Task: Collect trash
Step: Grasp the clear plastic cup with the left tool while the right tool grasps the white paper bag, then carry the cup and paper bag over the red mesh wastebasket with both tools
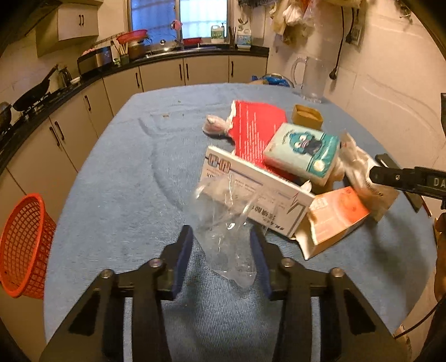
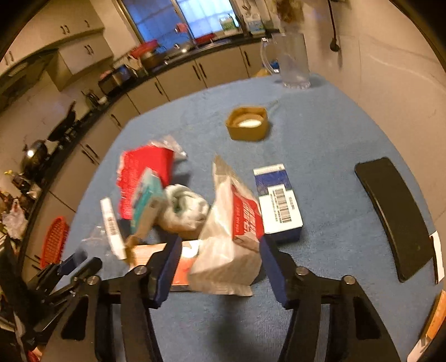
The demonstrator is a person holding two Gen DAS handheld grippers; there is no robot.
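Left gripper [image 1: 221,247] stands wide around clear plastic wrap [image 1: 223,222]; right gripper [image 2: 217,264] gapes around white bag [image 2: 228,250], basket [image 1: 23,247] at nine o'clock

This is a home kitchen. A black countertop [image 1: 167,57] runs along two walls over beige base cabinets [image 1: 161,75] with dark handles, and a wall cabinet [image 1: 78,23] hangs above. A window [image 1: 178,18] sits behind a sink area crowded with a red colander [image 1: 131,35], bottles and utensils. A dark frying pan [image 1: 33,93] rests on a gas stove at the left, near a kettle [image 1: 64,75]. Plastic bags [image 1: 290,14] hang on the tiled wall. In the middle stands a table under a blue cloth [image 1: 125,172], with a clear plastic pitcher [image 1: 312,78] at its far end, and a red mesh basket [image 1: 23,246] sits beside it
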